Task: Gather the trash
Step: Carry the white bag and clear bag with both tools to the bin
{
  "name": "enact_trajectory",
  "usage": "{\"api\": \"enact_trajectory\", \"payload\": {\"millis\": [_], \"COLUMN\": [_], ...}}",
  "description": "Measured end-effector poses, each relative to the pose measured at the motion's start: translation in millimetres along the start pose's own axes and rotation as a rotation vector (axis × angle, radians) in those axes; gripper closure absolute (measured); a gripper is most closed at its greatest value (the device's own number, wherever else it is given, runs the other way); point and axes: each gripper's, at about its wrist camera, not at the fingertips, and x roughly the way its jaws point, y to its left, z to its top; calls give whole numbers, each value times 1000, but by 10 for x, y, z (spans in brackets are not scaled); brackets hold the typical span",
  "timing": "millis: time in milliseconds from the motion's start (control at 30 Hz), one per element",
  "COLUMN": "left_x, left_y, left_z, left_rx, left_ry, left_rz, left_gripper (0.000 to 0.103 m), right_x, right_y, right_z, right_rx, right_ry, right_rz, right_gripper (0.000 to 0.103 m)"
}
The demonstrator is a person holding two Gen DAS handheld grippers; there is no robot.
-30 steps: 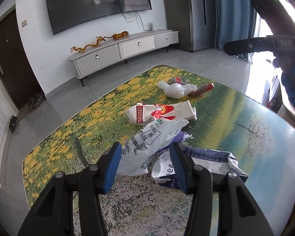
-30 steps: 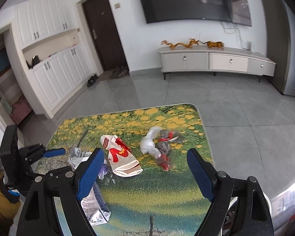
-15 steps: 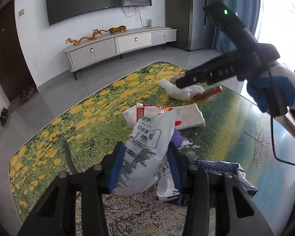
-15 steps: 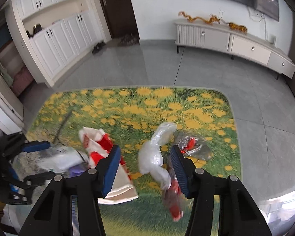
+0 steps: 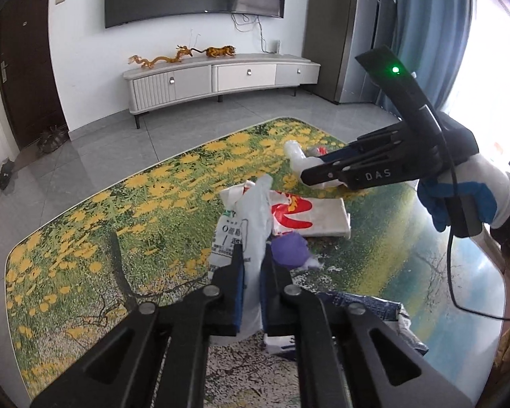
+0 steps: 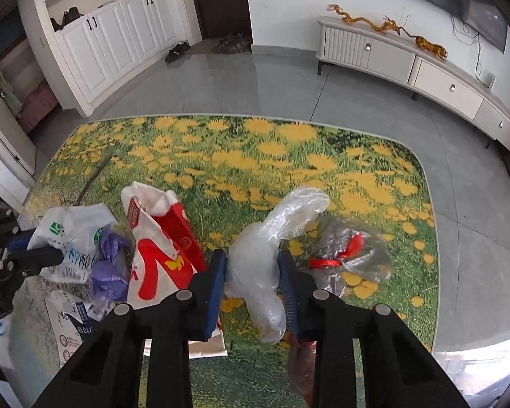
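My left gripper [image 5: 252,265] is shut on a white printed plastic bag [image 5: 251,217], pinched upright between the blue pads. My right gripper [image 6: 253,272] is shut on a crumpled clear plastic bag [image 6: 265,255]; it also shows in the left wrist view [image 5: 318,173]. Between them lies a white and red paper bag [image 6: 159,255] and a purple crumpled wrapper [image 6: 110,265]. A clear wrapper with red print [image 6: 350,255] lies right of the right gripper. A blue and white packet [image 5: 380,309] lies near the left gripper.
All trash lies on a glossy table [image 6: 255,149] printed with yellow flowers and grass. Beyond it are grey floor tiles, a low TV cabinet [image 5: 217,78] and white cupboards [image 6: 112,34]. The table's rounded edge is close on the right.
Both grippers closed from open. The left one took hold of the white printed bag and raised it. The right one moved down to the clear plastic bag and closed on it.
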Motion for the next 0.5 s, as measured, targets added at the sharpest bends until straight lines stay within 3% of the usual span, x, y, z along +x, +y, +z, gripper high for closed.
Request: {"api": "enact_trajectory", "payload": {"millis": [300, 500], "left_x": [-457, -971], "left_y": [96, 33], "left_z": [-18, 9], "left_rx": [-118, -152], "left_ry": [-86, -161], "left_rz": [64, 122], "left_gripper": [98, 98], "right_x": [-574, -1139], "right_y": [261, 458], "right_z": [26, -93], "right_rx": [-19, -54], "right_ry": [-142, -229], "right_rz": [60, 94], "right_gripper": [74, 74]}}
